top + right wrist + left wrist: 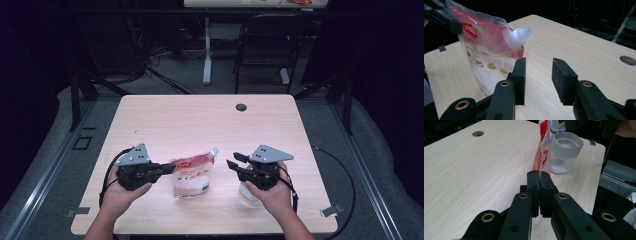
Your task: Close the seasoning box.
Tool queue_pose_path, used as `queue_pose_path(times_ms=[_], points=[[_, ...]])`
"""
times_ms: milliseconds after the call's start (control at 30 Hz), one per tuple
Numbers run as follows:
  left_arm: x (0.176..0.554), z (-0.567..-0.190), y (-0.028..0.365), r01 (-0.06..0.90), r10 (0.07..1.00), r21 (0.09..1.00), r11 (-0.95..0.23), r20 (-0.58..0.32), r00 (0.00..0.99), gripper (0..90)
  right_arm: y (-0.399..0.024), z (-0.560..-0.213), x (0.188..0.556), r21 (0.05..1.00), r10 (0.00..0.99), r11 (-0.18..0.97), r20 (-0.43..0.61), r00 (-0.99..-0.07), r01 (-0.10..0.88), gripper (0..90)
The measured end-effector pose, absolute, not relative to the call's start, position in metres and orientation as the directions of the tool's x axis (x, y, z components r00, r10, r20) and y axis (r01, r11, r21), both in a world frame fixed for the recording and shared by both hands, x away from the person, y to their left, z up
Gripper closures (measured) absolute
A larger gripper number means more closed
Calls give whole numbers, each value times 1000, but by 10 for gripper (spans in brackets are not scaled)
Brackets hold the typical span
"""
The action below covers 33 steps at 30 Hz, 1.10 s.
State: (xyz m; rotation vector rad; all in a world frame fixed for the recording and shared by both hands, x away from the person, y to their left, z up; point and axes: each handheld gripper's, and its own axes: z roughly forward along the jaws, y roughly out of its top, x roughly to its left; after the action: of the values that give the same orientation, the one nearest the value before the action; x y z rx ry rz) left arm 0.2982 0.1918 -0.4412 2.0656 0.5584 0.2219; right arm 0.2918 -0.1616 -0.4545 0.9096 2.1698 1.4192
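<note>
Both hands enter from the near edge of the surface (165,112), one gripper in each. Left gripper (539,173): fingers (533,192) pressed together on the left edge of the spouted pouch (192,175), holding it upright near the middle of the surface. Right gripper (540,75): fingers (520,80) stand wide apart with nothing between them, just right of the pouch and short of its spout (520,35), which points up and to the right and carries no cap. A clear container with a grey rim (565,152) stands at the near right, by the right hand (270,192). Judged progress: the pouch is secured and steadied; the spout is already uncapped. Remaining, by judgement: bringing pouch and container together and dispensing the contents.
</note>
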Motion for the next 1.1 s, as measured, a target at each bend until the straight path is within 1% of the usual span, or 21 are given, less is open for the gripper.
queue_pose_path(times_ms=[100,333,533,933,1100], points=[[298,-441,194,299,475,842,-448,-59,878,883,-156,-456,294,913,686,273,37,-726,305,625],[299,-442,199,306,489,846,-438,-62,870,846,-148,-456,296,909,673,291,28,-739,300,618],[300,-441,202,310,505,839,-448,-49,862,836,-139,-454,297,909,659,300,22,-752,290,608],[302,-444,206,332,535,843,-424,-63,843,806,-124,-455,299,901,630,327,16,-776,284,595],[303,-445,207,335,538,844,-418,-68,840,804,-123,-455,298,904,623,318,27,-781,286,597]])
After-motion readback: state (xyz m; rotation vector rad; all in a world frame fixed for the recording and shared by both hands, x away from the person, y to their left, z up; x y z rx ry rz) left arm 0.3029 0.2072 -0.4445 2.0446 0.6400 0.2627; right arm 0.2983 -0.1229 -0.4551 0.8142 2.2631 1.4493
